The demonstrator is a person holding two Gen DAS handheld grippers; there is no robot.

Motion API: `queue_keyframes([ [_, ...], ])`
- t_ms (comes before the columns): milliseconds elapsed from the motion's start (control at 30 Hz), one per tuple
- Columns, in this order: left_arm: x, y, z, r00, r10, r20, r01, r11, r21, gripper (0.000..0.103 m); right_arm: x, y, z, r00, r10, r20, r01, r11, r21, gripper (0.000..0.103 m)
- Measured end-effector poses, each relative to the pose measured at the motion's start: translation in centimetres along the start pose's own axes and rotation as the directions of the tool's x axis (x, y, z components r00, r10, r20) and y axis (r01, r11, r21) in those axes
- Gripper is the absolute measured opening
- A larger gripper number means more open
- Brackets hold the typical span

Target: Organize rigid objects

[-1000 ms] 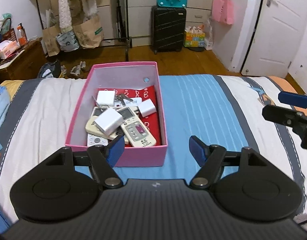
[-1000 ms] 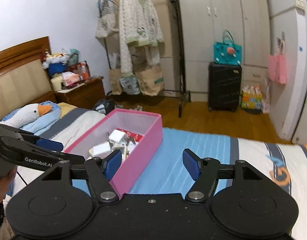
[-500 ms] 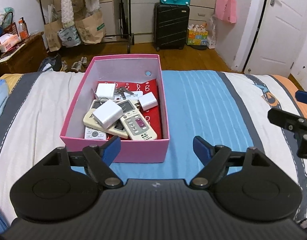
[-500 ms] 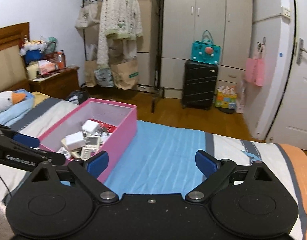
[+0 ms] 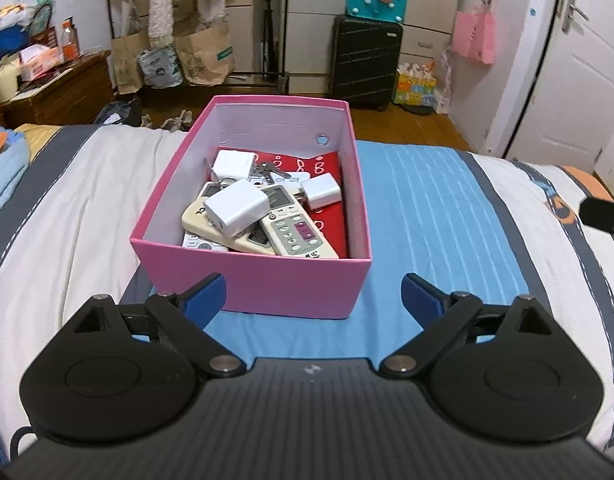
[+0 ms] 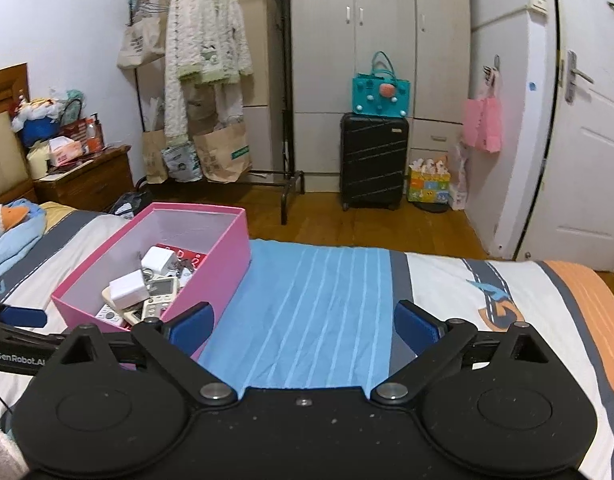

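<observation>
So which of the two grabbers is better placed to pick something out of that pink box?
Probably the left gripper: it sits open, squarely facing the pink box, with the white charger and remotes straight ahead. The right gripper, also open, points at bare blue bedspread, the box off to its left.

Pink box point(image 5: 267, 288) open on top (contents piled) — blue bedspread point(image 6: 315, 304) beside it bare.

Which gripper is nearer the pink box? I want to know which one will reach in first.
Left. The left gripper hangs open right before the pink box; the right gripper is open off to the box's right, over the blue bedspread.
</observation>
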State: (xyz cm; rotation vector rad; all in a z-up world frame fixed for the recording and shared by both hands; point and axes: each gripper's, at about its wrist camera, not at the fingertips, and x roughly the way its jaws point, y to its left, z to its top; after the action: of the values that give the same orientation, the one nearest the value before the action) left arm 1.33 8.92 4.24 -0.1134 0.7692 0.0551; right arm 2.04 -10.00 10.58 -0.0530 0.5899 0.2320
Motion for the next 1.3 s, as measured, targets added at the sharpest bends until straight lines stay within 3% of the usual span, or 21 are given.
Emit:
queue_keyframes([
  [233,0.5,0.1,-0.1,1.000,0.007,-0.001,-0.007,1.000,-0.001,0.097,0.6,-0.7,-0.5,0.999,-0.003,-0.049,0.006,0.998,0.063,0.098],
  [667,0.1,-1.3,-0.1,0.998,0.046,0.033,-0.048,0.996,0.079,0.097,0.7,-0.9,-1.1,0.999,-0.029,-0.043,0.031,0.999,0.037,0.098],
  [933,-0.5,-2.3,0.1,0.999,0.008,0.032,-0.012,0.994,0.113,0.097,0.4,-0.5,-1.3,0.999,-0.046,-0.025,0.046,0.999,0.018,0.098],
  [1300,0.3,-2.4,0.2,0.998,0.063,-0.023,-0.061,0.992,0.107,0.097,0.3,-0.4,-1.5,0.997,-0.069,-0.032,0.069,0.997,0.016,0.098],
])
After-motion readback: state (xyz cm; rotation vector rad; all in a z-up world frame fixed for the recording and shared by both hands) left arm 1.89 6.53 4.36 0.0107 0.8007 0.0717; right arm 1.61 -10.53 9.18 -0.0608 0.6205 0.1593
